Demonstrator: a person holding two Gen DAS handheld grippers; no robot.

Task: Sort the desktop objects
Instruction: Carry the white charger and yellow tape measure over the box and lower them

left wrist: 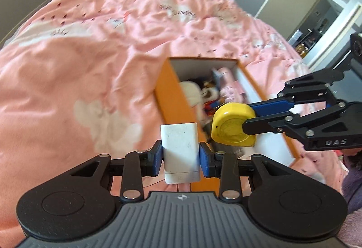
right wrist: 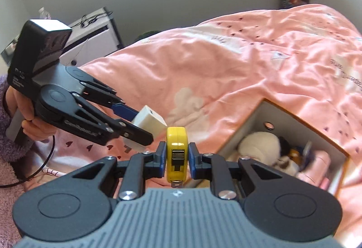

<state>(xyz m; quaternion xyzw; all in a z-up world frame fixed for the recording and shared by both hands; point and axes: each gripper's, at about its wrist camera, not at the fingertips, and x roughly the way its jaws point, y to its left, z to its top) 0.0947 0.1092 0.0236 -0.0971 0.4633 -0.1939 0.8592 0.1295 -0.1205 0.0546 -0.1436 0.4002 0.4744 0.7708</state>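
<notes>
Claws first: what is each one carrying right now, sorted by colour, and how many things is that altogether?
White: 1, the white block clamped in the left claw
Yellow: 1, the yellow tape measure clamped in the right claw
Total: 2 things carried, both near the open orange box on the pink bedspread, which already holds other items too blurred to count.

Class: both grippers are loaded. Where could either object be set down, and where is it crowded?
Free: the pink quilt left of the orange box. Crowded: inside the box, and over its near end, where the left gripper with white charger and right gripper with tape measure meet.
</notes>
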